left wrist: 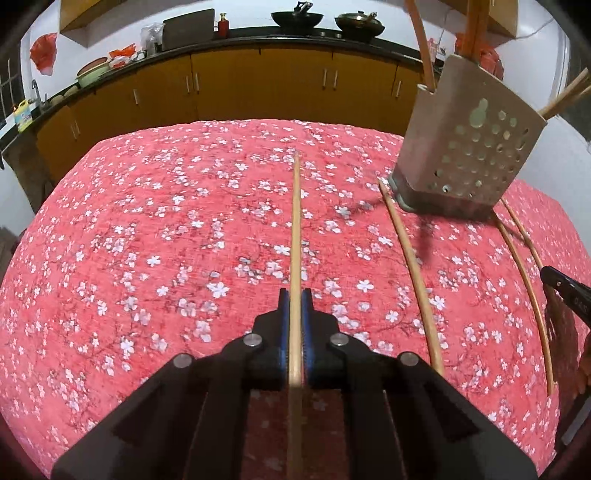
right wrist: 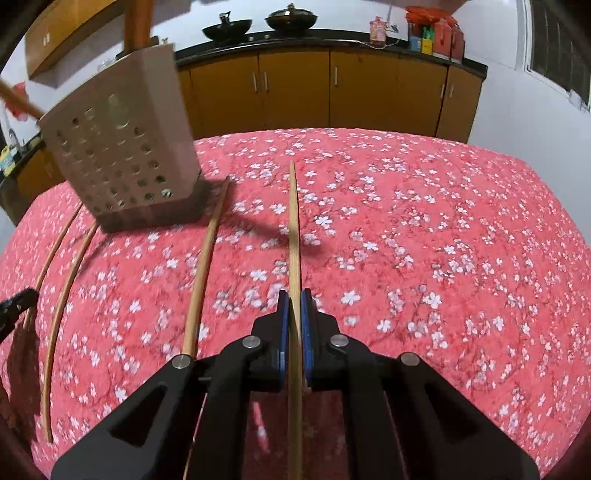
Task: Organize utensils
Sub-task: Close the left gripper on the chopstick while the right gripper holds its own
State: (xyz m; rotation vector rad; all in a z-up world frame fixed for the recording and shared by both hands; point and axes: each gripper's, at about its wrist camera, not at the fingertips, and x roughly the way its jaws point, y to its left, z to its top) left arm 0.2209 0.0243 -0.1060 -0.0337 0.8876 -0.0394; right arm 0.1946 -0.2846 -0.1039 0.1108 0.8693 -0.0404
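My left gripper [left wrist: 295, 295] is shut on a wooden chopstick [left wrist: 295, 229] that runs straight ahead over the red floral tablecloth [left wrist: 166, 240]. In the right wrist view my right gripper [right wrist: 294, 295] is likewise shut on another chopstick [right wrist: 293, 229], which points forward. A beige perforated utensil holder [left wrist: 465, 147] stands between the two views, at the far right for the left hand and the far left [right wrist: 122, 147] for the right. Several utensil handles stick out of its top. Two loose chopsticks [left wrist: 410, 266] [left wrist: 524, 280] lie on the cloth in front of the holder.
The same loose chopsticks [right wrist: 207, 266] [right wrist: 62, 314] show left of my right gripper. Yellow cabinets [left wrist: 258, 85] and a dark counter with woks [left wrist: 295, 18] stand beyond the table's far edge. A white wall [right wrist: 517, 92] is on the right.
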